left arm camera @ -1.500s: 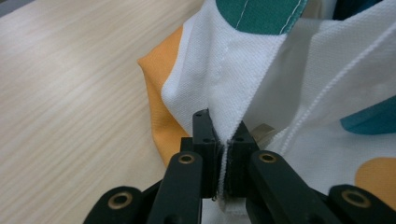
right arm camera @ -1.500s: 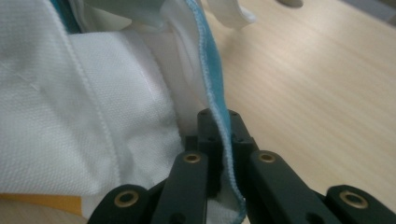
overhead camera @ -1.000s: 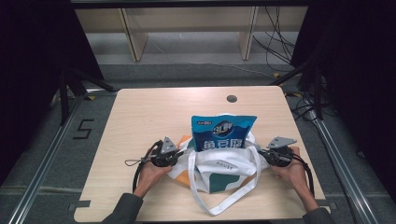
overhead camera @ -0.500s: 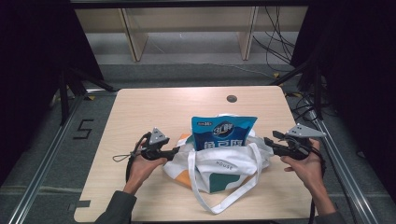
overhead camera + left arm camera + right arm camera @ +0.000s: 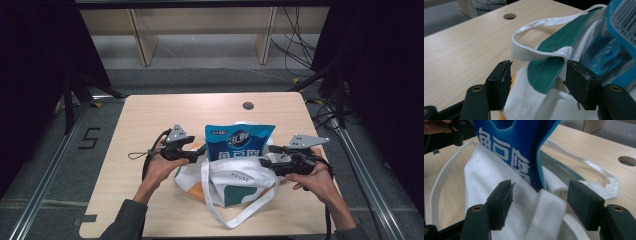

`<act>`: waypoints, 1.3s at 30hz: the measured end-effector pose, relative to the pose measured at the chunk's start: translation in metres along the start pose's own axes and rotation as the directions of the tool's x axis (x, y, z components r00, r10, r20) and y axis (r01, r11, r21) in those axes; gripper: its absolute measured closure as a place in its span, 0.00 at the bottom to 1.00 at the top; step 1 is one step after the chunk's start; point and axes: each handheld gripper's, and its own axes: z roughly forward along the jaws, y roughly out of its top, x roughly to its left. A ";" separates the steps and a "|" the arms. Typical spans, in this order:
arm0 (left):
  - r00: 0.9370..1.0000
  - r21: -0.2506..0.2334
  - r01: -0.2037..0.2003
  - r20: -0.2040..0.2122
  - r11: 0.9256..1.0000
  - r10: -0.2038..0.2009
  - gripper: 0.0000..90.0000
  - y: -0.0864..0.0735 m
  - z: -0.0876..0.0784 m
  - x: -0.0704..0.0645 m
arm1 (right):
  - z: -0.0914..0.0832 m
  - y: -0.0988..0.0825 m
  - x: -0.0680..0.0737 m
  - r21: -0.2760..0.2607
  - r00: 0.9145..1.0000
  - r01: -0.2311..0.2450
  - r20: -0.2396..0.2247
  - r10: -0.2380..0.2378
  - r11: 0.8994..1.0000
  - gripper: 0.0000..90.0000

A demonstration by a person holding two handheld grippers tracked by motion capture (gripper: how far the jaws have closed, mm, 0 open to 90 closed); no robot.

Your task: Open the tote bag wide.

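A white tote bag (image 5: 235,186) with green panels lies on the wooden table (image 5: 150,115), and a blue snack packet (image 5: 239,142) stands upright in its mouth. My left gripper (image 5: 200,151) hovers at the bag's left rim. Its jaws have just been opening, and the green-lined rim (image 5: 544,72) hangs loose between them, touching neither pad. My right gripper (image 5: 267,156) is at the bag's right rim, its jaws also just opened. White cloth (image 5: 534,205) and the packet's edge (image 5: 524,150) lie beyond them, ungripped.
A round cable hole (image 5: 248,105) sits near the table's far edge. One white bag strap (image 5: 240,220) loops toward the front edge, another (image 5: 536,27) arcs over the tabletop. Wooden shelving (image 5: 200,30) and cables lie beyond the table.
Both grippers have let go of the bag's rim and opened. Both hands have risen, the right also drawing outward, and the bag has settled around the packet.
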 end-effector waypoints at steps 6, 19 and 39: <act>1.000 0.040 0.004 0.007 0.999 -0.005 0.42 -0.003 0.017 0.002 | 0.004 -0.004 0.002 0.045 0.999 0.008 -0.053 -0.005 0.999 0.43; 0.999 0.064 0.005 -0.039 0.998 -0.003 0.95 -0.011 0.037 0.023 | -0.007 -0.026 0.024 0.203 0.983 0.174 -0.097 -0.157 0.964 0.86; 0.988 0.099 0.143 -0.076 0.985 -0.136 0.65 -0.015 0.035 0.032 | 0.020 -0.069 0.043 0.316 0.985 0.137 -0.141 -0.097 0.939 0.72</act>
